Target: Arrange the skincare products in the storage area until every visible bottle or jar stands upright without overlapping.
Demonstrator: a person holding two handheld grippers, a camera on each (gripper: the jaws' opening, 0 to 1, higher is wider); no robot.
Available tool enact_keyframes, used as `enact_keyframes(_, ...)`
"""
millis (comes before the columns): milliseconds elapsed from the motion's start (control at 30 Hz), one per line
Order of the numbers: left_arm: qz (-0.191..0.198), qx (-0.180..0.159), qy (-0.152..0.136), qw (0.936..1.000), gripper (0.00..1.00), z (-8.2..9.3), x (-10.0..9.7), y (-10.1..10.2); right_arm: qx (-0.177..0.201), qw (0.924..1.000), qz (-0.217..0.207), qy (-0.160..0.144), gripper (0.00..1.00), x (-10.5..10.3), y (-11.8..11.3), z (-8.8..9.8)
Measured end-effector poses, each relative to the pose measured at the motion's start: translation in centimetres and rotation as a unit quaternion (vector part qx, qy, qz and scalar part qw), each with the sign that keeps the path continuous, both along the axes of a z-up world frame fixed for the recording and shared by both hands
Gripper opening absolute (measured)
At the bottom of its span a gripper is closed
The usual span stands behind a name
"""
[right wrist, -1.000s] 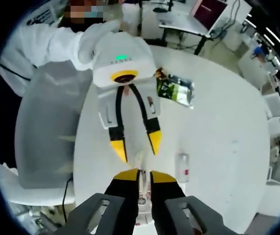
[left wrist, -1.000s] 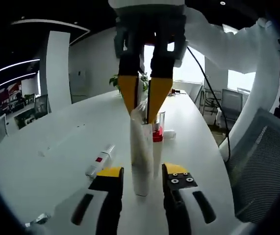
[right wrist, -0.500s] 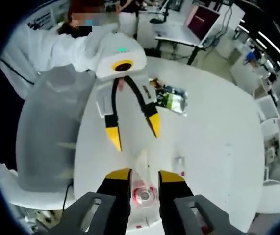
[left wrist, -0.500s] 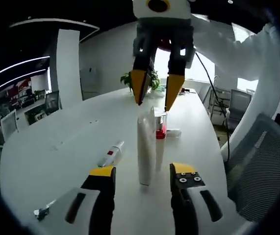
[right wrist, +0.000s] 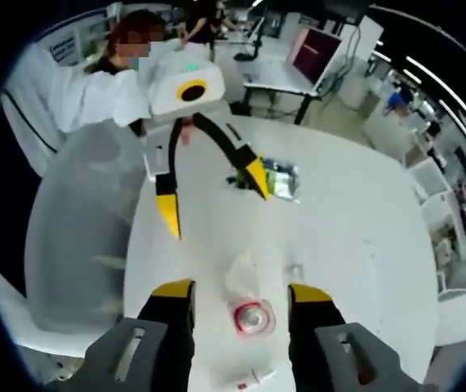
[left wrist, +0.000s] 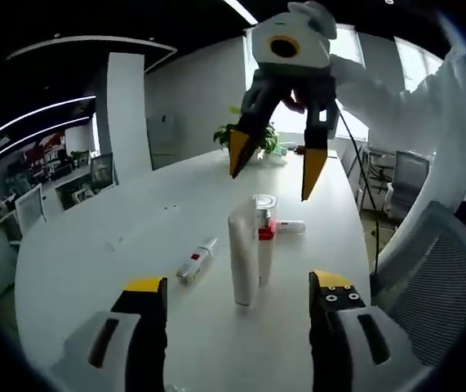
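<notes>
Both the left gripper [left wrist: 237,298] and right gripper [left wrist: 280,167] are spread wide, holding nothing. The white tube [left wrist: 243,260] and red-collared bottle [left wrist: 264,237] stand upright mid-table [left wrist: 94,269], seemingly touching. Next, grip the fallen tube [left wrist: 197,261] nearer the table's edge at mid-body and stand it apart.

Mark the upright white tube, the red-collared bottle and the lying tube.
white tube [left wrist: 243,257]: left gripper view, mid-body.
red-collared bottle [left wrist: 264,231]: left gripper view, red collar.
lying tube [left wrist: 197,261]: left gripper view, mid-body.

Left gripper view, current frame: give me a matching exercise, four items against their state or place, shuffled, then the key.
Items:
1. white tube
2. clear-capped bottle
3. small tube with red label
4. right hand-held gripper

States:
A. lying flat on the table
B. above the products, jaws open
C. standing upright, nearest the camera
D. upright just behind the white tube

Pairs: 1-C, 2-D, 3-A, 4-B
</notes>
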State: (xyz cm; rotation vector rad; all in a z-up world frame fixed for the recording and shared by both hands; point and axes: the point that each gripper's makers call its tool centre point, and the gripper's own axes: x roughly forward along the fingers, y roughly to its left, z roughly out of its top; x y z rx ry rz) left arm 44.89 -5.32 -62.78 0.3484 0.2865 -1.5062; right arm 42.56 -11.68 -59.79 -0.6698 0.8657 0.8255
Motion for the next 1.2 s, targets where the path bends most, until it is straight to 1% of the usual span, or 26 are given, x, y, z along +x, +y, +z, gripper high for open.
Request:
enact_keyframes(167,0.007,-0.002,-0.004,1.0,0.8,0.6,-0.3,0.9,0.012,0.9998,-0.01,-0.012,0.53,-0.5,-0.8,-0.1)
enact_keyframes(233,0.021,-0.005,0.001,0.9998,0.83,1.0,-0.1,1.3,0.016,0.9995,-0.017,-0.019,0.59,-0.6,-1.1,-0.2)
enact_keyframes(333,0.038,-0.009,0.014,0.9992,0.87,1.4,0.2,1.9,0.024,0.999,-0.028,-0.024,0.63,-1.1,-1.4,-0.3)
enact_keyframes(433,0.039,-0.01,0.009,0.9992,0.91,1.5,0.1,2.3,0.039,0.9984,-0.032,-0.024,0.69,-1.8,-1.3,-0.5)
enact_keyframes(533,0.045,-0.005,0.007,0.9989,0.99,1.4,0.1,2.7,0.043,0.9978,-0.04,-0.031,0.75,-2.3,-1.5,-0.6)
enact_keyframes(600,0.051,-0.004,0.005,0.9987,0.99,1.5,0.1,3.0,0.05,0.9965,-0.052,-0.041,0.79,-2.5,-1.5,-0.6)
enact_keyframes(767,0.066,-0.011,0.005,0.9977,0.99,2.0,0.3,3.6,0.063,0.9946,-0.068,-0.046,0.9,-3.7,-1.5,-1.1)
enact_keyframes(833,0.07,-0.01,0.006,0.9975,0.99,1.9,0.3,3.8,0.066,0.9935,-0.075,-0.055,0.95,-4.1,-1.5,-1.1)
enact_keyframes(933,0.076,-0.004,0.014,0.997,0.99,1.8,0.6,4.3,0.071,0.9919,-0.085,-0.061,0.96,-4.7,-1.7,-1.2)
enact_keyframes(1000,0.084,-0.001,0.02,0.9963,0.99,1.7,0.5,4.6,0.08,0.9899,-0.095,-0.067,0.99,-5.1,-1.8,-1.1)
enact_keyframes(1100,0.09,0.0,0.024,0.9956,0.99,1.7,0.4,5.0,0.083,0.987,-0.112,-0.08,0.99,-5.4,-2.2,-1.0)
enact_keyframes(1200,0.101,0.001,0.023,0.9946,0.99,1.8,0.6,5.4,0.087,0.9848,-0.124,-0.085,0.99,-5.6,-2.5,-1.0)
